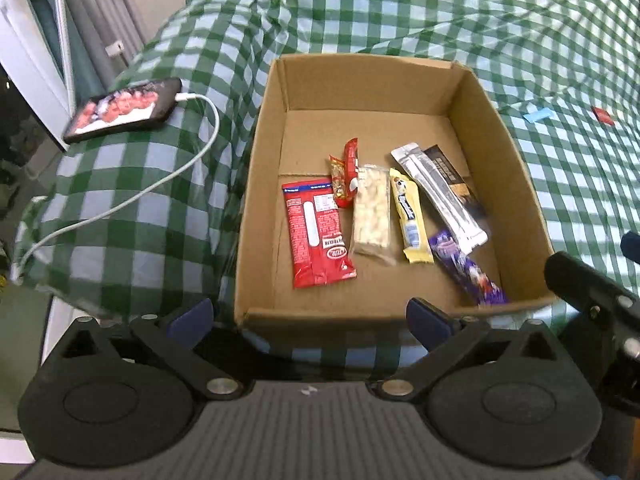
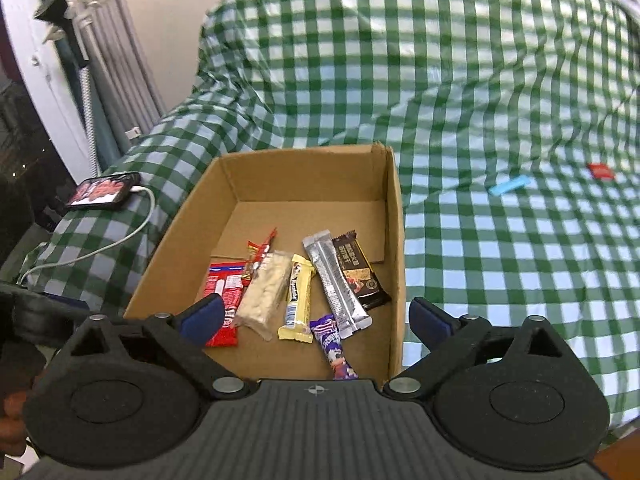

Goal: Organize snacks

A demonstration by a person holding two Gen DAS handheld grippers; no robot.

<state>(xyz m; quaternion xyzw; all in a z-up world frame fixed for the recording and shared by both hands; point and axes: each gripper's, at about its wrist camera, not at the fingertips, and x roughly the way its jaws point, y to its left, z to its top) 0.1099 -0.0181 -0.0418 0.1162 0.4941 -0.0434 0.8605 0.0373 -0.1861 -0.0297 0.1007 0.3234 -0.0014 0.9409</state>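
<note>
The task looks almost done: the cardboard box (image 1: 516,184) in the middle of the frame holds seven snack packets (image 1: 370,212) on its floor, while the left gripper (image 1: 310,316) and the right gripper (image 2: 316,320), both spread wide and empty, hang at its lower edge, and only a small blue piece (image 2: 508,186) and a red piece (image 2: 600,171) lie on the checked cloth (image 2: 500,80) at the right.

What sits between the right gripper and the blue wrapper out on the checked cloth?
Nothing visible. The right gripper hangs open over the box; the blue wrapper lies beyond the box's right wall on bare cloth.
</note>
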